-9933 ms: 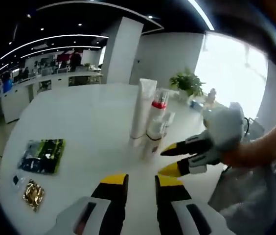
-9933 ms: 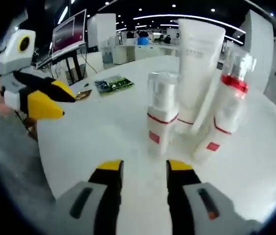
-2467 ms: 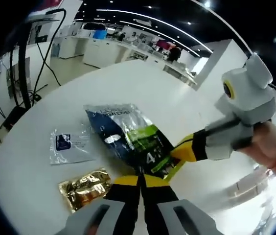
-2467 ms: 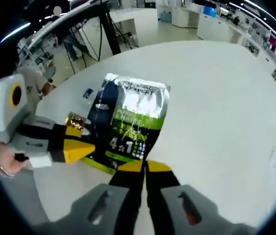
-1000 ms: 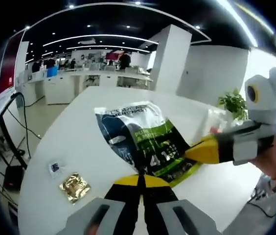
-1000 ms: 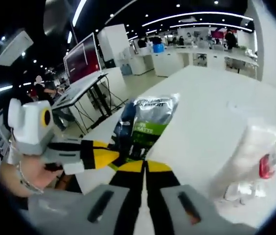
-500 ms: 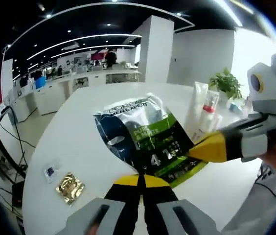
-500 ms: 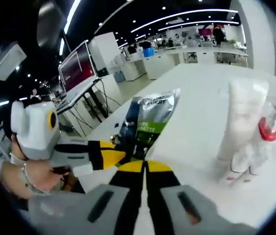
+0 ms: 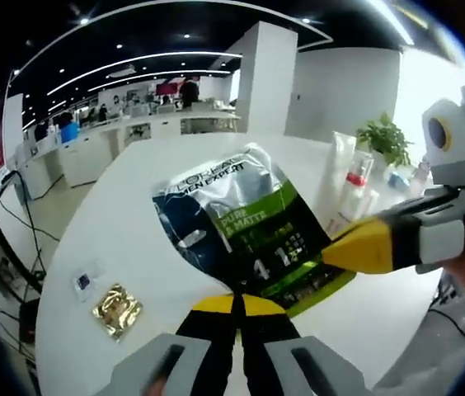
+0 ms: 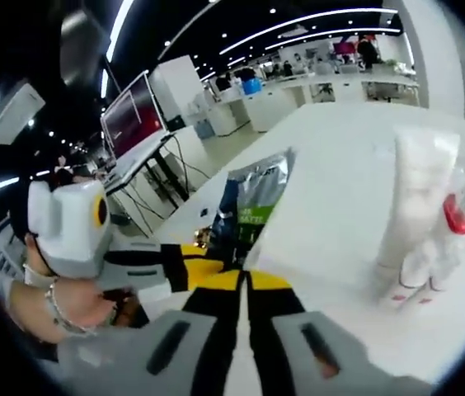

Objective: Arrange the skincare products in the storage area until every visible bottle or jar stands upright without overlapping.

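Note:
A dark blue, green and silver skincare pouch (image 9: pixel 237 223) hangs above the white table, held by both grippers. My left gripper (image 9: pixel 237 299) is shut on its lower edge. My right gripper (image 9: pixel 335 249) comes in from the right and pinches the pouch's right corner. In the right gripper view the pouch (image 10: pixel 253 202) appears nearly edge-on, with my right gripper (image 10: pixel 245 276) shut on it and the left gripper (image 10: pixel 204 257) beside it. A white tube (image 10: pixel 418 194) and a red-collared bottle (image 10: pixel 455 219) stand upright together; the same group (image 9: pixel 346 186) stands behind the pouch.
A gold sachet (image 9: pixel 117 309) and a small clear sachet (image 9: pixel 84 280) lie near the table's left edge (image 9: pixel 47 322). A potted plant (image 9: pixel 381 140) stands at the far side. A person's hand (image 10: pixel 63 309) holds the left gripper. Desks and monitors fill the room behind.
The pouch, picked up off the table by both grippers, has swung round toward the standing bottles. It now looks more edge-on in the right gripper view.

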### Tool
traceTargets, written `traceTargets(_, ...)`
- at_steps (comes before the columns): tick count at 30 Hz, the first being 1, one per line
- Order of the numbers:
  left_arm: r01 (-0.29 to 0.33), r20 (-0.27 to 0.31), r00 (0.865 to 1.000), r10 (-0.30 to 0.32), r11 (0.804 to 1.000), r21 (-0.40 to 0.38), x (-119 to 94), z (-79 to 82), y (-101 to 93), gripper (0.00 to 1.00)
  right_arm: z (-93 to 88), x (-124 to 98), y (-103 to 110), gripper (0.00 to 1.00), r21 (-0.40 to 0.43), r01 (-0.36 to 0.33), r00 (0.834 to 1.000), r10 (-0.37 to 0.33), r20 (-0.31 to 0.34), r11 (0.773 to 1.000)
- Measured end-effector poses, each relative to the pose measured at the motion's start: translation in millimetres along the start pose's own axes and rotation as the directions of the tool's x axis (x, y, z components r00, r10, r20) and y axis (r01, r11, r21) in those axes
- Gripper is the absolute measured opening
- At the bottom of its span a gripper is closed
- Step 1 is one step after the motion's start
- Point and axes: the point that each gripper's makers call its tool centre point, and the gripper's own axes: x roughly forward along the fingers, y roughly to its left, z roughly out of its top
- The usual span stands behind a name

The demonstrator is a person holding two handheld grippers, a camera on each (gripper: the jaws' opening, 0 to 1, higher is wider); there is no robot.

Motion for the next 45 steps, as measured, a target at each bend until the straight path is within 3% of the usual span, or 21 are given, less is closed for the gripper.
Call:
traceTargets(15,0.003,-0.009,1.0,-0.003,1.0,0.009,2,-0.8,-1.7,0.01,-10.7,-1,-6,0.03,0.121,-0.021,0.999,0.025,-0.027,0.992)
traceTargets(45,-0.002,-0.03,1.0,0.0,0.999,-0.043,4,-6.1,2.2,0.01,-15.3,3,1,0.05,0.19,-0.06,0.997,0.068,-0.036,0.98)
